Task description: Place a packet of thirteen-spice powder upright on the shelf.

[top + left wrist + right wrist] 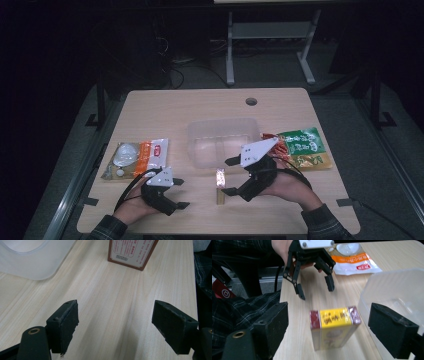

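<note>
Your right hand-held gripper has its jaws spread wide with nothing pressed between the pads; they stand clear on either side of the small box, above it and not touching it. In the right gripper view that box stands upright on the counter between and beyond the two black jaws, showing a yellow top face with dark red ends.

Your left hand-held gripper is open too, its jaws parted over bare wood with nothing between them. In the left gripper view the lower edge of the box, brown-rimmed with a white printed label, sits ahead of the jaws, well apart from them. The right gripper view looks across at the left hand-held gripper, held just above the counter by your hand.

The box stands near the front edge of the counter, between your two hand-held grippers and closer to the right one. Just behind it is a clear plastic tub, open at the top. Left of the tub lies an orange and white packet flat on the wood, just behind your left hand. Right of the tub lies a green packet, partly behind your right hand-held gripper.
</note>
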A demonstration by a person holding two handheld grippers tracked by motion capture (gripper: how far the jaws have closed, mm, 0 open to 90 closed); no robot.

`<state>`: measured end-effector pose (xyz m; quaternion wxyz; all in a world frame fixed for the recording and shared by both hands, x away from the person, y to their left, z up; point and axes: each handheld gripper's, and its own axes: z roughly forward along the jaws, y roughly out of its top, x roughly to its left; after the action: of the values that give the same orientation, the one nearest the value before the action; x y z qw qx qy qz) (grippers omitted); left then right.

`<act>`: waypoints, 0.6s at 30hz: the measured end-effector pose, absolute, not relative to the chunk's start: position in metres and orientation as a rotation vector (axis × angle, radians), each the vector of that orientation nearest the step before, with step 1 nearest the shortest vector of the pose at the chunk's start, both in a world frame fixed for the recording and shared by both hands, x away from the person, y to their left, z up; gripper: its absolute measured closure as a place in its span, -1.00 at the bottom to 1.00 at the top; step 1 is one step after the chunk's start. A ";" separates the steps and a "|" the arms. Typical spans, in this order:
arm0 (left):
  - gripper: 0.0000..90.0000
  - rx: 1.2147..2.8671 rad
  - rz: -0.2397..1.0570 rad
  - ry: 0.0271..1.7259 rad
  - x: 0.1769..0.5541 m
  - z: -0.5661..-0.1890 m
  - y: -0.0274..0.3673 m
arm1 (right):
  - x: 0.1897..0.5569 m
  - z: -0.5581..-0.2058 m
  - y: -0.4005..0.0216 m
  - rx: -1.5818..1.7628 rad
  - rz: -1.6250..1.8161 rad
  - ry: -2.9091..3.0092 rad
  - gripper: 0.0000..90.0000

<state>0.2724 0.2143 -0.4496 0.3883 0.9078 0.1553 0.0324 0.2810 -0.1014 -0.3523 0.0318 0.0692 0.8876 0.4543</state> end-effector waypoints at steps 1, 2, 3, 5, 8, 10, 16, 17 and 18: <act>-0.54 2.309 0.082 0.394 0.272 -0.450 0.214 | 0.281 -0.352 -0.099 0.205 1.402 2.734 -0.65; -0.54 2.310 0.078 0.392 0.272 -0.450 0.214 | 0.282 -0.351 -0.096 0.195 1.405 2.741 -0.65; -0.54 2.312 0.077 0.391 0.272 -0.450 0.214 | 0.283 -0.352 -0.093 0.166 1.397 2.743 -0.65; -0.54 2.314 0.076 0.388 0.272 -0.450 0.214 | 0.284 -0.353 -0.088 0.159 1.390 2.749 -0.66; -0.54 2.315 0.074 0.383 0.272 -0.450 0.214 | 0.289 -0.357 -0.083 0.131 1.385 2.758 -0.67; -0.54 2.312 0.075 0.386 0.272 -0.450 0.214 | 0.291 -0.359 -0.080 0.127 1.387 2.773 -0.67; -0.54 2.316 0.066 0.388 0.272 -0.450 0.214 | 0.295 -0.367 -0.077 0.104 1.354 2.807 -0.58; -0.54 2.315 0.067 0.387 0.272 -0.450 0.213 | 0.296 -0.367 -0.076 0.095 1.352 2.816 -0.56; -0.54 2.315 0.066 0.387 0.272 -0.450 0.213 | 0.297 -0.368 -0.076 0.078 1.346 2.810 -0.55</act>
<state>0.2723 0.2132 -0.4502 0.3864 0.9093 0.1521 0.0259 0.2970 -0.0763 -0.3682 0.0122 0.0250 0.9015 0.4319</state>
